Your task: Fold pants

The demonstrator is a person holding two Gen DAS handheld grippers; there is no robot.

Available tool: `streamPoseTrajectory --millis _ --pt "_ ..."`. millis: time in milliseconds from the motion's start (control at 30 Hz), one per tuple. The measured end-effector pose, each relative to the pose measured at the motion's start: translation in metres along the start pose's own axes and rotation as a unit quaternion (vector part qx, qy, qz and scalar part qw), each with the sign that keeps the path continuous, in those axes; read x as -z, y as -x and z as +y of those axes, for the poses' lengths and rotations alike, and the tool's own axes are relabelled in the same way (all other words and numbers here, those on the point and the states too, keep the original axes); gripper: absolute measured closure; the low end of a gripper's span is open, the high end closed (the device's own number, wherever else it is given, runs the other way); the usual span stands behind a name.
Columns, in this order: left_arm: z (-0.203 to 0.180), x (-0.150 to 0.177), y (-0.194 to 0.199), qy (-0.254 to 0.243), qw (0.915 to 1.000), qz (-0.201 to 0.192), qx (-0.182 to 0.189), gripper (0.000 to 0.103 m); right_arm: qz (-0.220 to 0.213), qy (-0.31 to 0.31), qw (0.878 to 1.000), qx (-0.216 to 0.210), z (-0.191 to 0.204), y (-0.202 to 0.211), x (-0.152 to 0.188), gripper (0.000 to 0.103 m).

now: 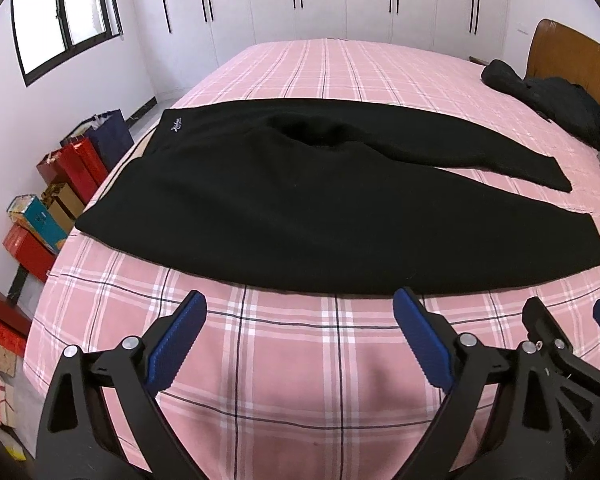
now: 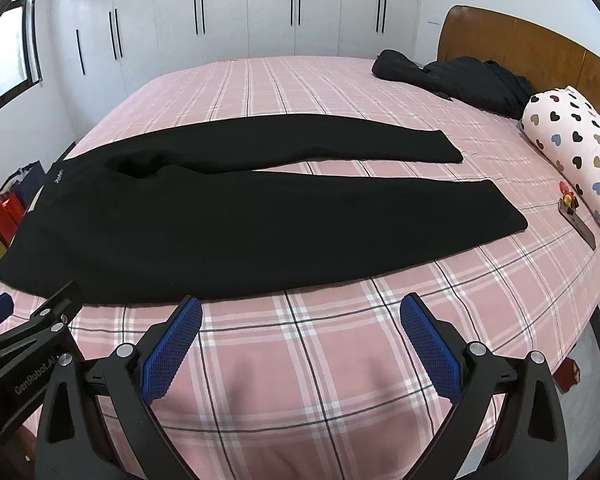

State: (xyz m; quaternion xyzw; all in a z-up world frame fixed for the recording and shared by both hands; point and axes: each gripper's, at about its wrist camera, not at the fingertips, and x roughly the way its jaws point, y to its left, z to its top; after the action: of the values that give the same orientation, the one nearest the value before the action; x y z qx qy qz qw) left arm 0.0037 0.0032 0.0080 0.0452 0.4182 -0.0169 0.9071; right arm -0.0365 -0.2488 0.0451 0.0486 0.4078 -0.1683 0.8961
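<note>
Two tools, both spread wide and holding nothing: my left tool (image 1: 300, 312) and my right tool (image 2: 302, 314) hover side by side over bare pink plaid bed (image 2: 300, 360) sheet, and from each wrist view I can see the neighbouring tool at the frame edge.

Just ahead of both sets of fingertips lie the black pants (image 1: 228, 200), spread flat across the bed. Their near long edge runs right in front of the tools, close but not touching them. The waistband sits ahead and to the left of my left tool; the two legs run off ahead and to the right of my right tool, splayed apart with a strip of sheet between them, the near leg cuff (image 2: 508, 216) closer than the far one.

My read is that the fabric is soft, thick knit, fleecy perhaps, light and limp: it should drape and sag from any pinch, not hold shape, and matte enough not to slip from the ribbed blue pads. I would pinch through both layers at the edge, left tool at the near waistband corner, right tool at the near cuff, to carry that leg over onto the far one. Grabbing only the top layer is the risk.

A dark garment (image 2: 472, 80) and a heart-print pillow (image 2: 572, 152) lie well off to the right, near the headboard.
</note>
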Motion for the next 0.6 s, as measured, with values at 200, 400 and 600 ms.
streamPoseTrajectory --millis 200,400,600 --pt "0.0008 0.0019 -0.0027 -0.006 1.0000 -0.002 0.000 0.011 0.000 0.010 1.000 0.002 0.0034 -0.0017 0.0003 0.005" --pt "0.0018 0.0017 -0.0040 -0.005 1.0000 -0.002 0.000 0.011 0.000 0.013 1.000 0.004 0.0077 -0.0019 -0.0004 0.005" --pt "0.0028 0.0021 -0.0040 -0.004 1.0000 -0.001 -0.002 0.011 0.000 0.013 1.000 0.004 0.0089 -0.0021 -0.0002 0.005"
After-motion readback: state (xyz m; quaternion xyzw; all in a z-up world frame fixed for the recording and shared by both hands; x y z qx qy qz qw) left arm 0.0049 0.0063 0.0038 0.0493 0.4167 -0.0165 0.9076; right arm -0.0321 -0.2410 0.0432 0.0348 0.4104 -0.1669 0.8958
